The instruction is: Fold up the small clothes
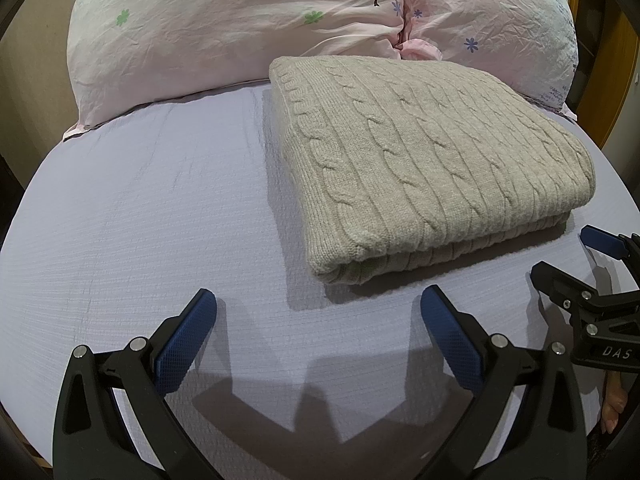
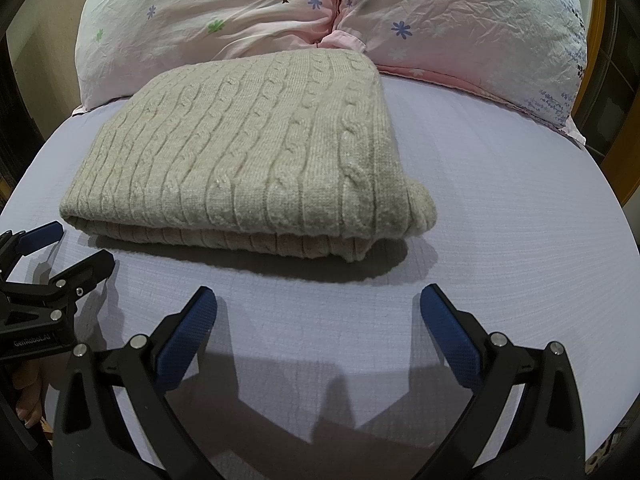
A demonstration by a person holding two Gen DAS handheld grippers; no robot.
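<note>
A beige cable-knit sweater lies folded into a thick rectangle on the lavender bed sheet; it also shows in the right wrist view. My left gripper is open and empty, just in front of the sweater's near left corner. My right gripper is open and empty, just in front of the sweater's near right corner. Each gripper shows at the edge of the other's view: the right one and the left one, both with jaws apart.
Pink floral pillows lie along the head of the bed behind the sweater, also in the right wrist view. Bare sheet lies left of the sweater and right of it. A wooden frame edges the right side.
</note>
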